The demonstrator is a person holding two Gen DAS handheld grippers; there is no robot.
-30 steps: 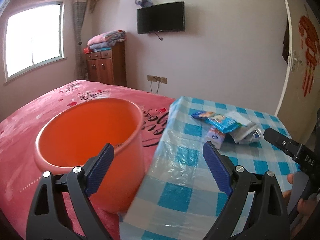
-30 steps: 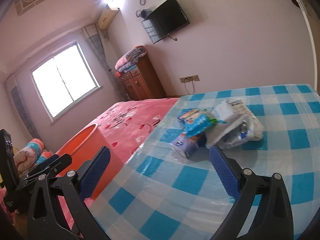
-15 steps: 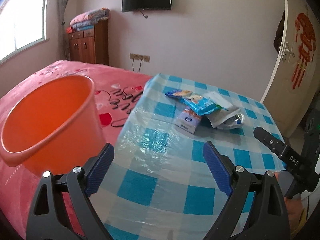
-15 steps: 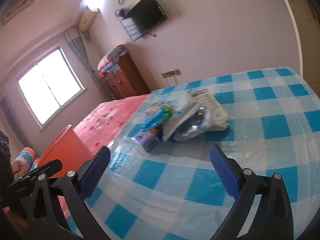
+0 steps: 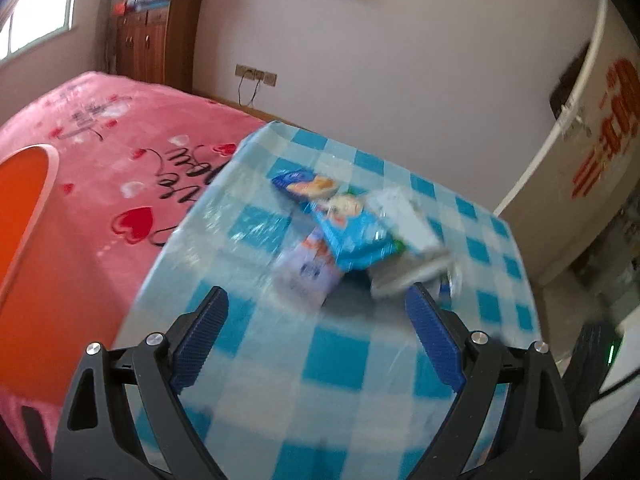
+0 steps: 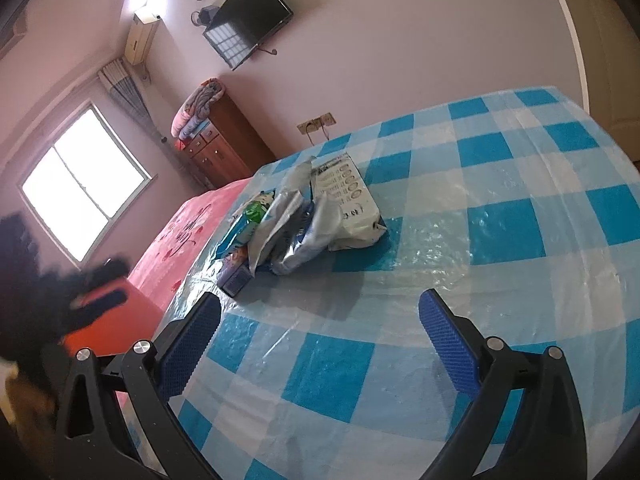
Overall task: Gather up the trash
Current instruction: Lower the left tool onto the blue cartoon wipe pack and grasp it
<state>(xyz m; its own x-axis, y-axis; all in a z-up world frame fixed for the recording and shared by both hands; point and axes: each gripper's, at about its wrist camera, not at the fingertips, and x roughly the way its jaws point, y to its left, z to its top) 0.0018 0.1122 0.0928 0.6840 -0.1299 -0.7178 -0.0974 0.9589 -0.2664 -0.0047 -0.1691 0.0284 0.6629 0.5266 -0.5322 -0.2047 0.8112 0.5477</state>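
The bucket (image 5: pixel 24 216) sits left on the bed (image 5: pixel 120 168). Both tools, left (image 5: pixel 316 340) and right (image 6: pixel 320 344), gape wide and empty before the wrappers (image 5: pixel 352 236) piled mid-tabletop (image 5: pixel 340 360). A hasty pinch could scatter the slippery pile.

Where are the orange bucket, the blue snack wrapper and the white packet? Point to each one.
orange bucket (image 5: pixel 20 200), left wrist view, on its inner wall.
blue snack wrapper (image 5: pixel 352 232), left wrist view, on its printed face.
white packet (image 6: pixel 352 196), right wrist view, on its printed top.

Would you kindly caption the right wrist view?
Open right gripper above a checked table, facing a pile of wrappers.
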